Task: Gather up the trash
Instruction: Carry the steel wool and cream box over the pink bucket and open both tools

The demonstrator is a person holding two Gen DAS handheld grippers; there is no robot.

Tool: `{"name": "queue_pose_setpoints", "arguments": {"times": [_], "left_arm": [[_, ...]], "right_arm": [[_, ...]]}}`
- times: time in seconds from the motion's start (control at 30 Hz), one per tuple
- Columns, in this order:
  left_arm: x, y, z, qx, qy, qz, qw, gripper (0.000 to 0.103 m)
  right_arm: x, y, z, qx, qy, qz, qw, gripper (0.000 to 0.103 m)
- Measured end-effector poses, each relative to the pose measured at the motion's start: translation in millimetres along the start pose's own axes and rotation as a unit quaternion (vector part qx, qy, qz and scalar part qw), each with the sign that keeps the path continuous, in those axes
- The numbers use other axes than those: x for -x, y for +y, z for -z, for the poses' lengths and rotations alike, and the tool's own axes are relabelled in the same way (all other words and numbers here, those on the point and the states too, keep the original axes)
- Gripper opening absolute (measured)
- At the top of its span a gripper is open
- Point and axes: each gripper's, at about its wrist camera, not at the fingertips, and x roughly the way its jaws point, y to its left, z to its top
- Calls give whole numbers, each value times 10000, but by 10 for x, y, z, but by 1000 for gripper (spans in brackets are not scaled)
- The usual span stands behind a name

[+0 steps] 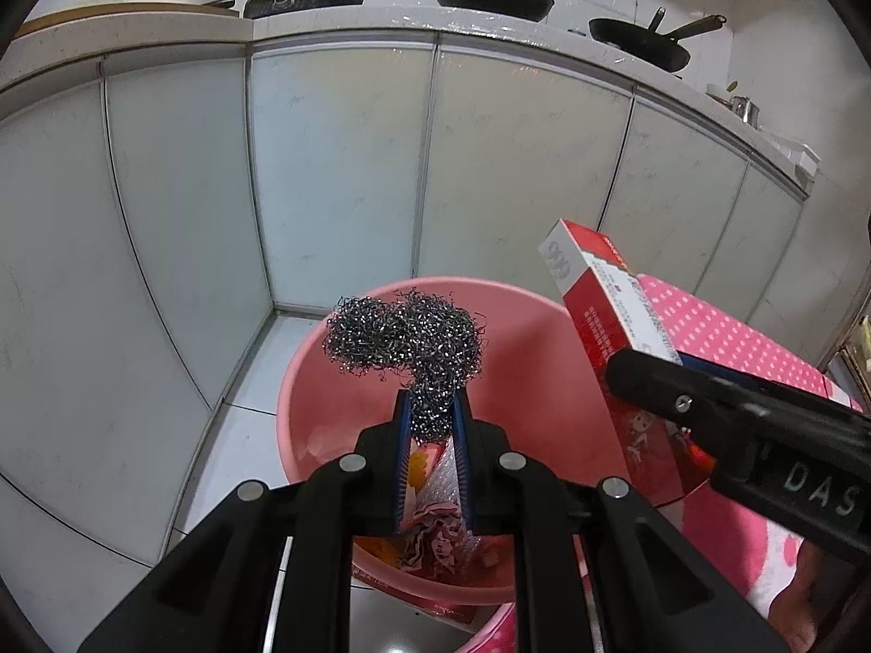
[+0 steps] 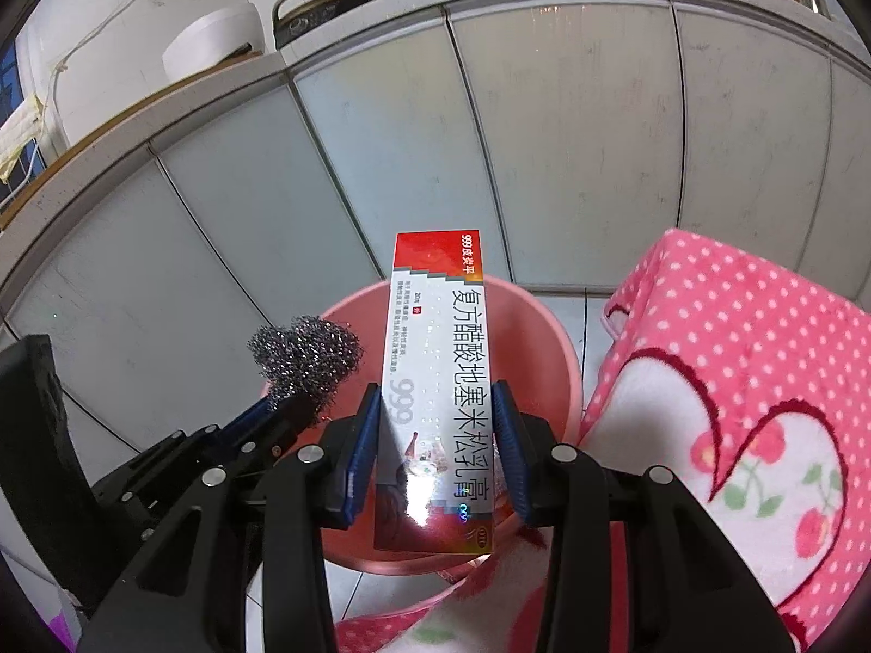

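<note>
From the left wrist view, the left gripper [image 1: 430, 408] is pinching a wad of steel wool [image 1: 405, 340], its fingers [image 1: 402, 435] nearly together on the lower stalk of the wad while the bulk is flopping out ahead. It is hanging over the open mouth of the pink bucket [image 1: 305, 381] standing on the floor against the cabinet doors [image 1: 337, 174], so I am judging it is being lined up for a drop. This view is looking down into the bucket and showing crumpled wrappers [image 1: 435, 533] already lying at the bottom. At the right, the right gripper [image 1: 653, 359] is coming in holding the red and white box [image 1: 599, 294]. Pans are sitting up on the bench [image 1: 435, 19] far behind.

From the right wrist view, the right gripper [image 2: 435, 424] is clamping the red and white box [image 2: 438, 381] across its width, fingers [image 2: 362, 435] about half spread, the box pointing away over the bucket's [image 2: 550, 359] near rim, seemingly bound for the same place. Only here is the printed face of the box showing, and the pink dotted towel [image 2: 735, 381] close on the right. The steel wool [image 2: 307, 351] is hovering just left, in the left gripper [image 2: 288, 408]. The bucket's contents are hidden here.
</note>
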Motion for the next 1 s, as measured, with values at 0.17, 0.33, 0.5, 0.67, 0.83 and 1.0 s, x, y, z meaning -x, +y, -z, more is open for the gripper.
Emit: {"name": "queue_pose_setpoints", "arguments": {"times": [0.17,0.33,0.5,0.67,0.83,1.0], "left_arm": [[-104,-11,22,-52,105,-38,9999,14],[-181,-30,26,-89,202,-64,9997,14],[-242,-40,39,-100,316,-82,9994,14],[-282,-37,62,-77,399,-94,9991,17],[-311,-55,67,-87,426,-128,9990,17],[-324,-72,63,-84,443,-133,9989,18]], "right_arm": [[-103,-43,51,-36,105,24,9999,41],[-180,-58,78,-38,191,61,9998,41],[-251,-26,80,-17,277,107,9996,41],[-296,19,82,-14,318,134,9994,41],[-306,47,80,5,336,141,9993,41],[-318,18,75,-94,412,116,9990,41]]}}
